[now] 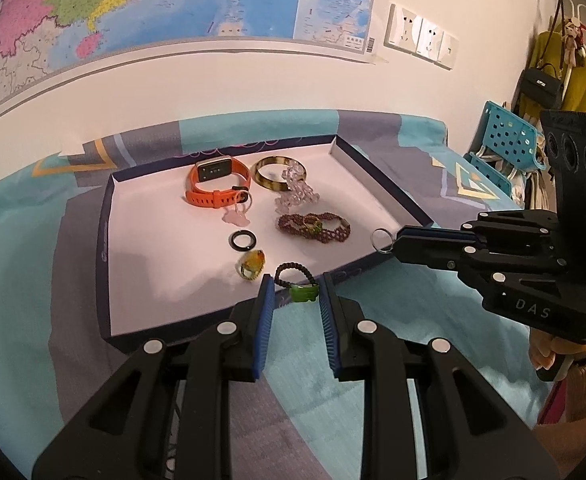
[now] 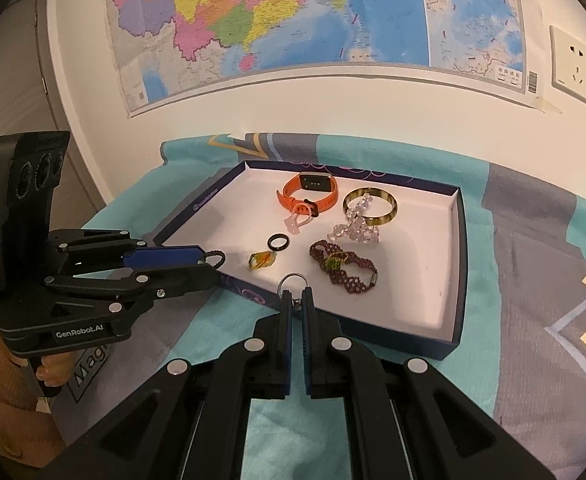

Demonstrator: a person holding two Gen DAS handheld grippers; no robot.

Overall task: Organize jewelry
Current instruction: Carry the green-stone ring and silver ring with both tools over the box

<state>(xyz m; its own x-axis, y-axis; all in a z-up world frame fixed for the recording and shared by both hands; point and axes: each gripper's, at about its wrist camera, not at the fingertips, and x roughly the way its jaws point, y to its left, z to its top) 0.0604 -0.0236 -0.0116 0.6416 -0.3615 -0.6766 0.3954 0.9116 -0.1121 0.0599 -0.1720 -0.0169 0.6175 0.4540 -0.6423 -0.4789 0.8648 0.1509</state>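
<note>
A shallow white tray with a dark blue rim (image 1: 107,216) (image 2: 459,240) holds an orange watch (image 1: 217,184) (image 2: 309,194), a tortoiseshell bangle (image 1: 271,178) (image 2: 389,208), a clear bead bracelet (image 1: 299,194) (image 2: 355,228), a maroon beaded bracelet (image 1: 313,228) (image 2: 345,268), a black ring (image 1: 244,241) (image 2: 279,242) and an amber pendant (image 1: 250,265) (image 2: 263,260). My left gripper (image 1: 295,292) (image 2: 213,258) is shut on a green charm (image 1: 304,293) with a black cord loop, over the tray's near rim. My right gripper (image 2: 296,298) (image 1: 393,244) is shut on a small piece with a metal ring (image 2: 293,280) (image 1: 380,238).
The tray lies on a teal and grey patterned cloth (image 1: 373,360) (image 2: 533,300). A map (image 2: 293,20) and wall sockets (image 1: 421,36) are on the wall behind. Blue perforated baskets (image 1: 505,136) and hanging bags stand at the right.
</note>
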